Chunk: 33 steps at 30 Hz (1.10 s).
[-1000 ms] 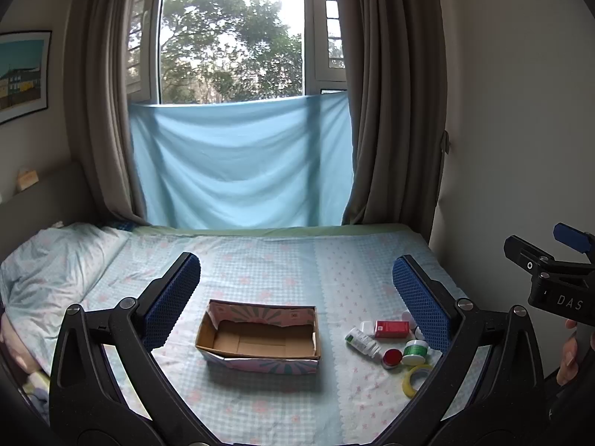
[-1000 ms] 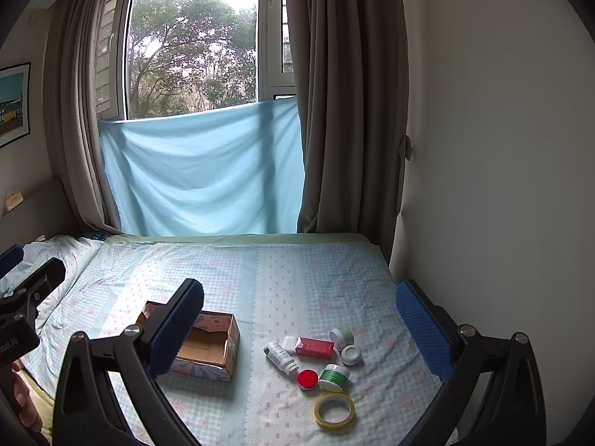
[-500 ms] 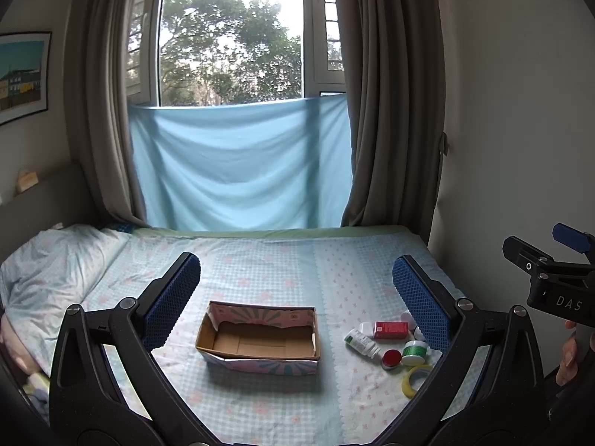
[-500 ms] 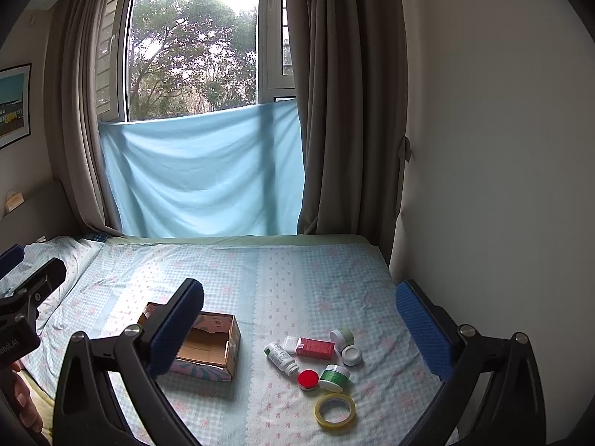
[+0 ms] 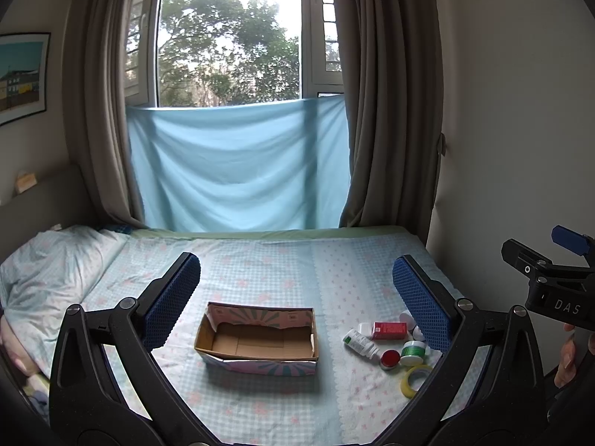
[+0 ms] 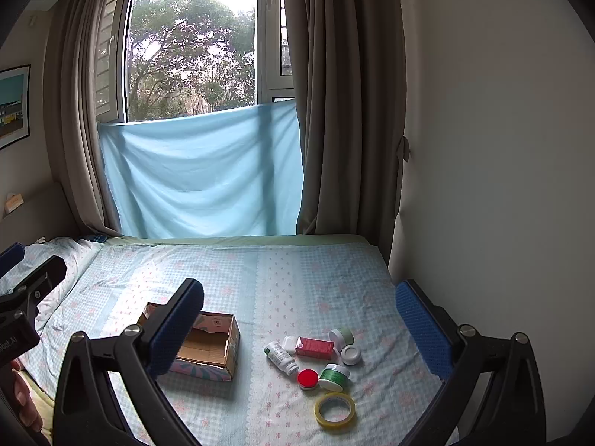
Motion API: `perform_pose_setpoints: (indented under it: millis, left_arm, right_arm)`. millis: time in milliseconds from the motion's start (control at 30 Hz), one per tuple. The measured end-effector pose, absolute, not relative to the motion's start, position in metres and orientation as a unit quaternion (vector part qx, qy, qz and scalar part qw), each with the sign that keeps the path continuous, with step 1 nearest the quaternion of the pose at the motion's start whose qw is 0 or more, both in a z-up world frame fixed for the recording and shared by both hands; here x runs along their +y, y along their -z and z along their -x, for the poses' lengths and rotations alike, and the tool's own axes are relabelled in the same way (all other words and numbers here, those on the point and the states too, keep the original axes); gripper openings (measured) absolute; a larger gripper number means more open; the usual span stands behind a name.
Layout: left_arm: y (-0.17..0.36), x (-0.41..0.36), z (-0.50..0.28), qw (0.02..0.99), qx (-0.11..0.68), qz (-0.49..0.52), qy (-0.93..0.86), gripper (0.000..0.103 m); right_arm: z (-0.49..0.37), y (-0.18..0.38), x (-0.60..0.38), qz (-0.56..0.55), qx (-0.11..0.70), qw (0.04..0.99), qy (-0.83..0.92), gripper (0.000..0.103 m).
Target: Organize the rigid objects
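Note:
An open cardboard box (image 5: 258, 338) (image 6: 208, 345) with a patterned outside lies empty on the bed. To its right sits a cluster: a white bottle (image 6: 281, 356) (image 5: 360, 342) on its side, a red carton (image 6: 314, 347) (image 5: 388, 330), a red lid (image 6: 308, 378) (image 5: 389, 358), a green-labelled jar (image 6: 334, 376) (image 5: 412, 352), two small white jars (image 6: 346, 342), and a yellow tape roll (image 6: 334, 409) (image 5: 413, 380). My left gripper (image 5: 297, 297) hovers open above the box. My right gripper (image 6: 299, 319) hovers open above the cluster. Both hold nothing.
The bed (image 5: 282, 260) has a light checked sheet, with a pillow (image 5: 48, 264) at the left. A wall (image 6: 483, 186) borders the bed's right side. Curtains (image 5: 386, 111) and a blue cloth (image 5: 238, 167) hang at the window behind.

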<state>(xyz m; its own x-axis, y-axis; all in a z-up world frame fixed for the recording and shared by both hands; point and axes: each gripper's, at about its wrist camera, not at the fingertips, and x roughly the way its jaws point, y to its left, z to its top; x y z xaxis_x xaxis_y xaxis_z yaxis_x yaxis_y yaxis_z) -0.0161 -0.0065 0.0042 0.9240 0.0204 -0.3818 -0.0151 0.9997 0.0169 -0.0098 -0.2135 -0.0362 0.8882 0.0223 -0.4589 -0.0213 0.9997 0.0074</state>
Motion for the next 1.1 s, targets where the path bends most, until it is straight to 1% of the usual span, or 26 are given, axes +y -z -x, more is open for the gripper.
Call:
perform_pose_setpoints:
  millis: [500,733,900,1100]
  left_arm:
    - [-0.006,0.000,0.018,0.979,0.202,-0.019,-0.013,0.103]
    - [-0.004,0.021,0.006,0.974,0.226,0.011,0.010,0.103]
    - [0.025,0.031,-0.016,0.965,0.257,0.049,0.010,0.103]
    - [0.085,0.011,-0.056,0.933,0.349,0.082,0.018,0.103]
  right_arm:
    - [0.012,0.037,-0.211,-0.019,0.228,0.973,-0.013,0.103]
    - [0.004,0.032,-0.219,-0.025,0.232,0.972,-0.005,0.103]
    - [-0.012,0.047,-0.238,-0.022,0.262,0.965,0.003,0.103]
    - [-0.055,0.093,-0.270,0.006,0.320,0.947,-0.021,0.103]
